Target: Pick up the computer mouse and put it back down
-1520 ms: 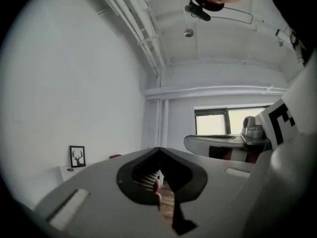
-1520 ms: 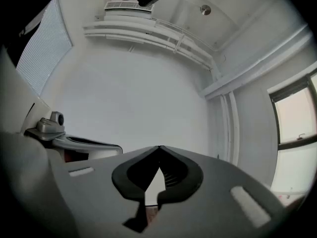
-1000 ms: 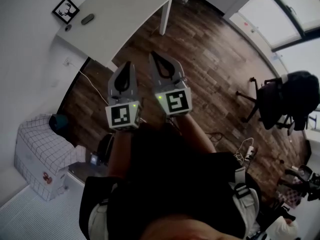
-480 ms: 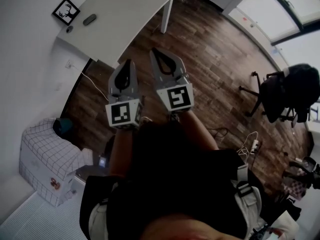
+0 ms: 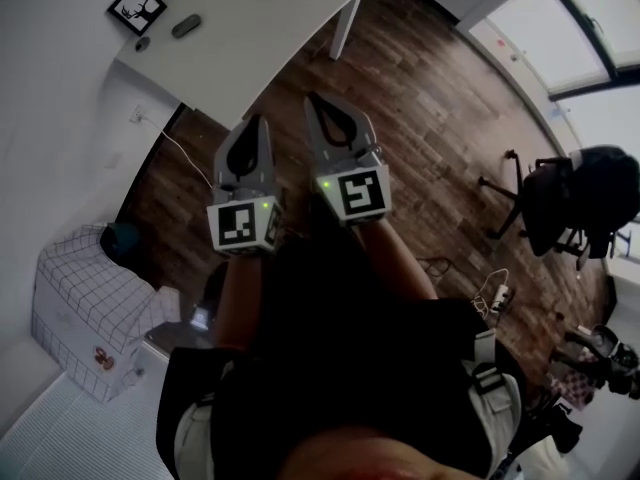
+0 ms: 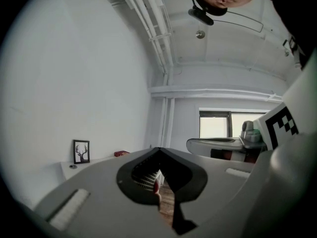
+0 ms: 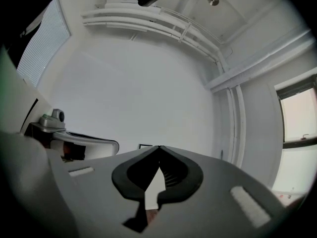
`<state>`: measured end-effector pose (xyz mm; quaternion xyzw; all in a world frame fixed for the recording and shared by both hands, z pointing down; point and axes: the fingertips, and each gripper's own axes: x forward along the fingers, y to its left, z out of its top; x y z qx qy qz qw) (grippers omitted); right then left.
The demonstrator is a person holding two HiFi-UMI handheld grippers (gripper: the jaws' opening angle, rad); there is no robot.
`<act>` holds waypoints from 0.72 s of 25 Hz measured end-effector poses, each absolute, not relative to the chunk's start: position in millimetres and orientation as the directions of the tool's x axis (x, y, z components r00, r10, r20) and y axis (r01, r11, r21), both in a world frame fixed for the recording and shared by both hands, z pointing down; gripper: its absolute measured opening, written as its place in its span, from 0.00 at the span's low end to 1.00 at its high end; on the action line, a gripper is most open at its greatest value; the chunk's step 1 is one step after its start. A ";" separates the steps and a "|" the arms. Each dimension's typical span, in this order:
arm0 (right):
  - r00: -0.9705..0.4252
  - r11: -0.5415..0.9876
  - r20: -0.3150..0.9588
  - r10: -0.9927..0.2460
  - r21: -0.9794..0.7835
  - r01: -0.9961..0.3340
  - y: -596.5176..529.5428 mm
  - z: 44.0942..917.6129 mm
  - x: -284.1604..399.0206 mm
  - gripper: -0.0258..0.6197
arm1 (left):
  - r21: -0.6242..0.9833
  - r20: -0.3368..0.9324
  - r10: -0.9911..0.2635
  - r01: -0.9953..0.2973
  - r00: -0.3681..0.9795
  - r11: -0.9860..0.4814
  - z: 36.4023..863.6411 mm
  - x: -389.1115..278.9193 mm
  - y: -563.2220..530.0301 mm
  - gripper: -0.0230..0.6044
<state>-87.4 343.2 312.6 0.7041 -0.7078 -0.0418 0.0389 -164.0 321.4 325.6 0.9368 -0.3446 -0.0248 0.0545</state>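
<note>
On the desk (image 5: pixel 270 28) beyond the left tongs (image 5: pixel 257 125) and right tongs (image 5: pixel 316 100) — both closed, empty — lies the mouse (image 5: pixel 186 26).

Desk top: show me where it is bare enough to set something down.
The white desk is bare from the computer mouse across to its leg. Crowded only at the wall corner: the framed picture, a small round object and the mouse sit close together.
</note>
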 end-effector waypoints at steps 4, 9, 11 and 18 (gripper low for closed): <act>-0.045 0.045 0.004 -0.999 0.097 -0.994 303.1 321.1 -67.2 0.06 | 0.103 0.016 -0.679 -0.677 0.734 -0.729 335.8 -150.2 283.1 0.04; -0.119 0.118 -0.007 -0.993 0.066 -0.991 249.2 322.6 -48.3 0.06 | 0.069 0.043 -0.710 -0.711 0.703 -0.700 336.9 -123.1 230.1 0.04; -0.144 0.144 0.000 -0.990 0.058 -0.988 230.3 324.4 -38.8 0.06 | 0.063 0.045 -0.725 -0.726 0.688 -0.685 336.9 -112.0 212.0 0.04; -0.213 0.213 0.008 -0.977 0.041 -0.976 181.0 330.6 -13.1 0.06 | 0.045 0.081 -0.772 -0.776 0.630 -0.629 344.3 -88.1 167.4 0.04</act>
